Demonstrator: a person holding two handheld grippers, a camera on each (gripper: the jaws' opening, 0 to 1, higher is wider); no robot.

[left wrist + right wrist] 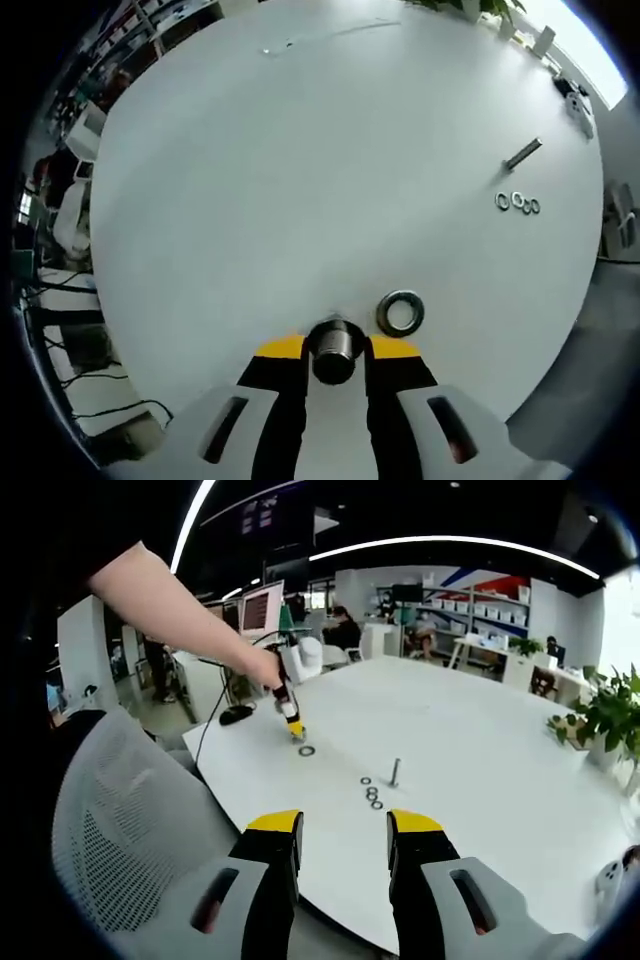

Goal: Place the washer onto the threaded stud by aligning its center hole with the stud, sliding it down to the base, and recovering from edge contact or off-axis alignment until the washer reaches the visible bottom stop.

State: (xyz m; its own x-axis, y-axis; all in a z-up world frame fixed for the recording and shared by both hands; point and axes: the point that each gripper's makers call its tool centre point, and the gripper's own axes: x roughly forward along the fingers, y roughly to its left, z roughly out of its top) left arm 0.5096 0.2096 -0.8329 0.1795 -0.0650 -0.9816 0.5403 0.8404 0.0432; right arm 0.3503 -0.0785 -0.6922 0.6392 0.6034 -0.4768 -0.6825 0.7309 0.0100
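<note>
Landmark: I took the upright threaded stud (395, 772) on the white table (480, 740) as my reference for every place below
Step in hand: I judged this an early stage, with no washer on that stud yet and both claws well apart from it
Left gripper: in the left gripper view the left gripper (336, 352) was pinching a dark metal cylinder (334, 345) between its yellow-tipped jaws; I could not tell whether it was a second stud or a socket
Large washer: the large washer (400, 312) lay flat on the table just beside that cylinder, far from the stud and toward the table edge; in the right gripper view it sat just under the tip of the left gripper (291, 720)
Small washers: three small washers (371, 793) lay in a short row just beside the stud's foot
Right gripper: the right gripper (343, 832) hung spread and empty, off the near table edge, well short of the stud
Next move: I judged a washer had to be lifted by its rim, its hole centred over the stud top, kept level, then let slide to the base
Surface: smooth, white, rounded at the edge, so a flat washer would be hard to pick up
Room: an open office beyond the stud, with shelves, a monitor (262, 608), seated people, a potted plant (610, 715), and a grey mesh chair (130, 810) near me
</note>
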